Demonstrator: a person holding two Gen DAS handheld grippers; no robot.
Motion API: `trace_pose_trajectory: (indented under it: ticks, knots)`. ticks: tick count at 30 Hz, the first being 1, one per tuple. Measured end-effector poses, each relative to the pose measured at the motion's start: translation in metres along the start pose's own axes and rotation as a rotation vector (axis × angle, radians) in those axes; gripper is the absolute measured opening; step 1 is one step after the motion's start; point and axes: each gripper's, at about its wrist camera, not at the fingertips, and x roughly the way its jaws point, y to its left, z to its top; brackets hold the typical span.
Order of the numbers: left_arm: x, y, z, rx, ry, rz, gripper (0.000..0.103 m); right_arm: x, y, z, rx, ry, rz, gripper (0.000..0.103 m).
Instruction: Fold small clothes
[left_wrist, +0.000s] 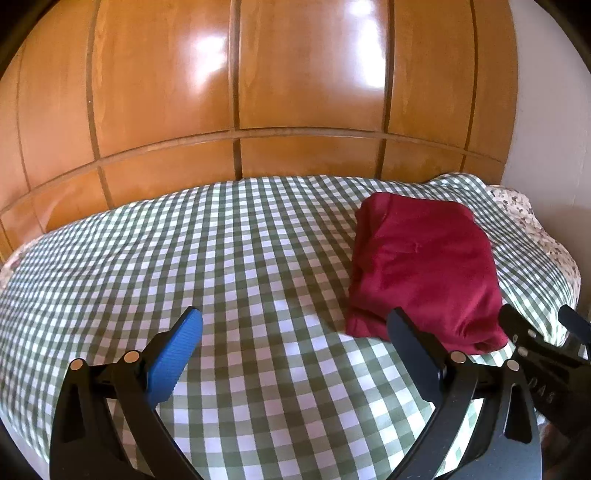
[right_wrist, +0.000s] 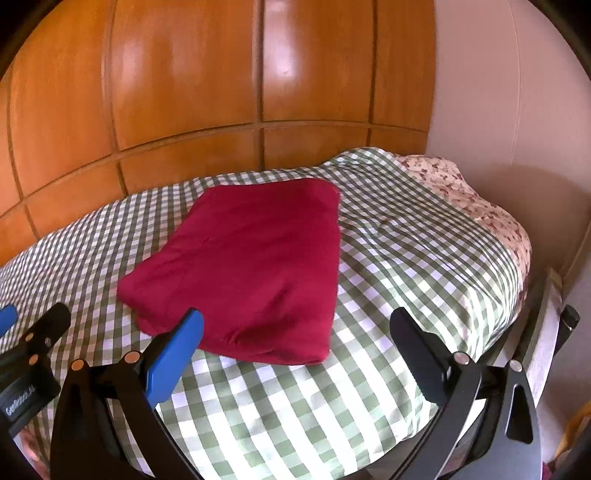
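Gingham bedcover (right_wrist: 388, 258) fills both views w/ the folded red garment (right_wrist: 251, 266) lying center-frame in right view, long axis running away toward wood panels, nearer the right gripper (right_wrist: 295, 354) than left gripper (left_wrist: 295, 354), both wide open & empty.

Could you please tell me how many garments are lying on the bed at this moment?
1. A folded red garment lies on the checked bedspread, towards its right side, ahead of both open grippers. More could lie beyond the frames.
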Motion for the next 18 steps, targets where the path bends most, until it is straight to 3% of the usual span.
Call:
trace_pose_trajectory:
  ticks: [18]
  knots:
    - [0.0015,0.0025,-0.0033,-0.012,0.012,0.013,0.099,0.0049,0.0039,-0.0045,-0.005,0.015,0.004,0.101]
